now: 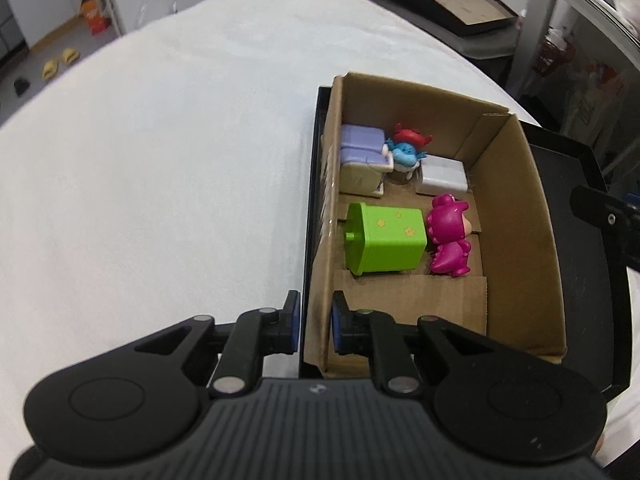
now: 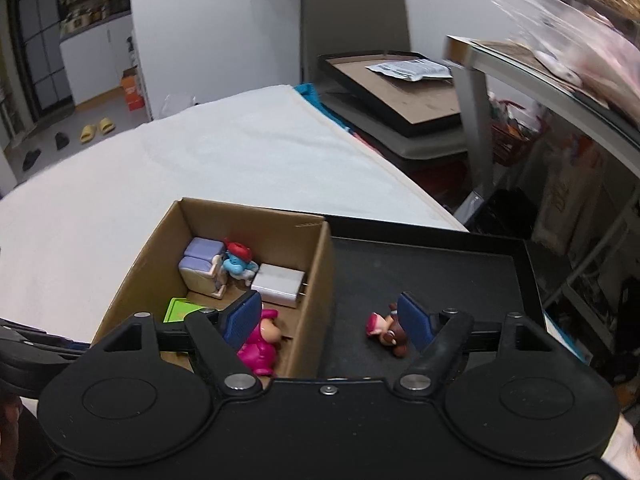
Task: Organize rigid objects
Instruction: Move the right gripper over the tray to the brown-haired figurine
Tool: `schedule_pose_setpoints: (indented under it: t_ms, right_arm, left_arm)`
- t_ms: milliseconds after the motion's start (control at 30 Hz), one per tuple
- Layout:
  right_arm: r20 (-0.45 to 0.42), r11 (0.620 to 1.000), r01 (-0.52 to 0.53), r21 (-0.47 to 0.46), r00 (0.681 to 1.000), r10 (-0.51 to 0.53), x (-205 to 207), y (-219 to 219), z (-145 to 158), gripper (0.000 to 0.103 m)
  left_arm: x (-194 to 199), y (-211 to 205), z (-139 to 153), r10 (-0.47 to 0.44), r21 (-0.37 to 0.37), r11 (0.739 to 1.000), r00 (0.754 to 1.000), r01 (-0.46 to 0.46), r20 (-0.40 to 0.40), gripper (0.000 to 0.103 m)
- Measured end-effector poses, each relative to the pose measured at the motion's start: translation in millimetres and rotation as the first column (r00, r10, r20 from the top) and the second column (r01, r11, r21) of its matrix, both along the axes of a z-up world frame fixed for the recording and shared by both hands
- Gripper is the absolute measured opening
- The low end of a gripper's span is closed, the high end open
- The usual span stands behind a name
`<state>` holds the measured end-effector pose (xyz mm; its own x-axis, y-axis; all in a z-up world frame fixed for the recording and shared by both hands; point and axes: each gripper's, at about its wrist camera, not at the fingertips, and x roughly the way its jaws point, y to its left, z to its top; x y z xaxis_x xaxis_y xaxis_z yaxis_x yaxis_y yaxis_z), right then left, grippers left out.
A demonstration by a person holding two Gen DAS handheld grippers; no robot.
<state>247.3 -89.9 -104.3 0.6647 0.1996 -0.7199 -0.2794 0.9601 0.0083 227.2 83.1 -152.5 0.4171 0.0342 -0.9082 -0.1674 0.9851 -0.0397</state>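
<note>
A cardboard box (image 1: 516, 208) stands in a black tray (image 1: 576, 280) on a white cloth. Inside lie a green cube (image 1: 384, 240), a magenta figure (image 1: 448, 236), a blue figure with a red hat (image 1: 406, 148), a purple-and-cream toy (image 1: 362, 160) and a white charger (image 1: 442, 180). My left gripper (image 1: 317, 320) is shut on the box's near left wall, with the tray rim also between its pads. My right gripper (image 2: 330, 318) hangs open above the box's right wall (image 2: 312, 280), nothing between its fingers. A small brown-and-pink figure (image 2: 386, 332) lies on the tray floor (image 2: 440, 264) by the right finger.
The white cloth (image 1: 160, 160) stretches left of and beyond the box. A second black tray with cardboard and a paper packet (image 2: 400, 80) sits past the table's far edge. A metal shelf with bags (image 2: 560, 72) stands to the right.
</note>
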Motion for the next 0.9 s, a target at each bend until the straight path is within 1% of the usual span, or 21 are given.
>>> schedule_pose_setpoints:
  t_ms: [167,267,433,533,600,633,700,733,900]
  right_arm:
    - [-0.012,0.997,0.059,0.053,0.998,-0.059,-0.8,-15.8,-4.0,0.075]
    - [-0.019,0.995,0.07,0.072,0.997,-0.069,-1.9,-22.0,-6.3,0.076]
    - [-0.014,0.994,0.074,0.086,0.997,-0.074,-4.1,-31.5,-9.8,0.082]
    - [-0.025,0.992,0.079,0.1,0.997,-0.077,-5.0,-35.8,-13.1,0.082]
    - [-0.03,0.99,0.078,0.114,0.997,-0.075,-4.6,-38.5,-14.1,0.085]
    - [-0.029,0.99,0.079,0.117,0.997,-0.076,-4.7,-39.6,-15.0,0.087]
    - [-0.027,0.99,0.083,0.113,0.996,-0.08,-3.5,-42.0,-17.4,0.088]
    - [-0.029,0.99,0.084,0.111,0.996,-0.081,-2.9,-43.2,-19.5,0.088]
    - [-0.067,0.988,0.102,0.115,0.993,-0.095,3.5,-51.5,-34.1,0.09]
  left_arm:
    - [1.8,-4.3,3.3,0.013,0.028,1.0,1.0,-0.013,-0.016,0.018]
    - [1.0,-9.7,4.9,0.019,0.067,0.998,1.0,-0.018,-0.018,0.021]
    - [1.3,-17.9,7.3,0.028,0.092,0.995,0.999,-0.026,-0.019,0.026]
    - [2.1,-20.9,7.3,0.046,0.112,0.993,0.999,-0.043,-0.024,0.034]
    - [2.3,-22.6,6.6,0.069,0.131,0.989,0.997,-0.065,-0.025,0.044]
    - [2.5,-23.2,6.3,0.079,0.137,0.988,0.997,-0.075,-0.024,0.046]
    - [2.7,-24.9,6.0,0.097,0.149,0.984,0.995,-0.093,-0.023,0.053]
    - [2.9,-25.8,5.8,0.103,0.156,0.983,0.994,-0.098,-0.024,0.054]
    - [3.8,-32.2,6.1,0.108,0.181,0.978,0.994,-0.102,-0.024,0.067]
